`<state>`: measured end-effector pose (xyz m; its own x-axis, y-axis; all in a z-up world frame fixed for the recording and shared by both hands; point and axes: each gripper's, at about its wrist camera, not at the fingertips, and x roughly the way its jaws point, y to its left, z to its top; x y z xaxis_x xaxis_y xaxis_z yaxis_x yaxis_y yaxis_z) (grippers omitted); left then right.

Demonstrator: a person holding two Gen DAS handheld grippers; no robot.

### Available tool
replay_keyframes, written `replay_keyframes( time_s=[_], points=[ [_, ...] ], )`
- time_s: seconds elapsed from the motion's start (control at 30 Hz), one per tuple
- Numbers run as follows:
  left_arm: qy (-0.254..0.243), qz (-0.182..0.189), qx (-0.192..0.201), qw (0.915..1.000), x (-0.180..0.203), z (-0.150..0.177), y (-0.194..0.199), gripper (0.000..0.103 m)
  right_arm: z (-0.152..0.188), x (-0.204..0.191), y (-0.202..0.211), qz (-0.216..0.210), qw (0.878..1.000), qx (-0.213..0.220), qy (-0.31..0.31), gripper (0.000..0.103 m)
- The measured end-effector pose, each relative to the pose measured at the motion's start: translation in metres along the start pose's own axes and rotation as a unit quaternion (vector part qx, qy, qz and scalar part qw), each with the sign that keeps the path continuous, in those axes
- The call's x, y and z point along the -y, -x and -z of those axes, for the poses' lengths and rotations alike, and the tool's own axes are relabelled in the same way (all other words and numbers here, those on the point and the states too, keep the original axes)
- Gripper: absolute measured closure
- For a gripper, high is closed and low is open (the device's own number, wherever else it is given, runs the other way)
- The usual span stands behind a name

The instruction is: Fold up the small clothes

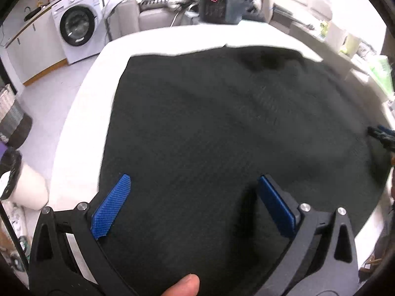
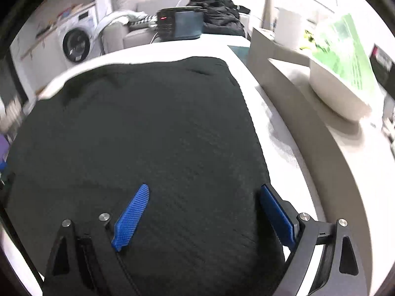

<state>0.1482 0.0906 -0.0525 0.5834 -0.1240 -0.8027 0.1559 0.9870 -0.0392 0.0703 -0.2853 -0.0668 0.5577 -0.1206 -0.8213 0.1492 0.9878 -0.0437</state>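
Note:
A black knit garment (image 1: 222, 128) lies spread flat on a white table (image 1: 172, 39). My left gripper (image 1: 195, 180) hovers over its near left part, open, blue pads wide apart with only cloth beneath them. A fingertip (image 1: 185, 286) shows at the bottom edge. In the right wrist view the same garment (image 2: 148, 123) fills the middle, and my right gripper (image 2: 205, 190) stands open above its near right edge, nothing clamped between the pads. The right gripper's tip (image 1: 381, 135) peeks in at the right of the left wrist view.
A dark appliance with red lights (image 1: 219, 7) stands at the table's far end. A washing machine (image 1: 76, 24) is at the back left. A grey counter (image 2: 296, 86) with a white bin (image 2: 340, 93) runs along the right. Dark clothes (image 2: 219, 14) are piled behind.

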Motion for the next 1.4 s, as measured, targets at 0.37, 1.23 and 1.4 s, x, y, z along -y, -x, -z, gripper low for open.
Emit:
replay_keyframes(
  time_s=[0.37,1.23,1.4],
  points=[
    [-0.064,0.018,-0.017,0.9976,0.053,-0.041,-0.041,0.001,-0.031,-0.108,-0.017,-0.075,0.991,0.000,0.112,0.010],
    [-0.054,0.031,-0.030,0.9976,0.062,-0.078,-0.073,0.000,-0.063,-0.118,-0.041,-0.083,0.992,-0.024,0.095,0.008],
    [-0.019,-0.020,-0.021,0.9994,0.026,-0.078,-0.072,0.000,-0.056,-0.095,-0.042,-0.039,0.995,-0.032,0.087,0.008]
  ],
)
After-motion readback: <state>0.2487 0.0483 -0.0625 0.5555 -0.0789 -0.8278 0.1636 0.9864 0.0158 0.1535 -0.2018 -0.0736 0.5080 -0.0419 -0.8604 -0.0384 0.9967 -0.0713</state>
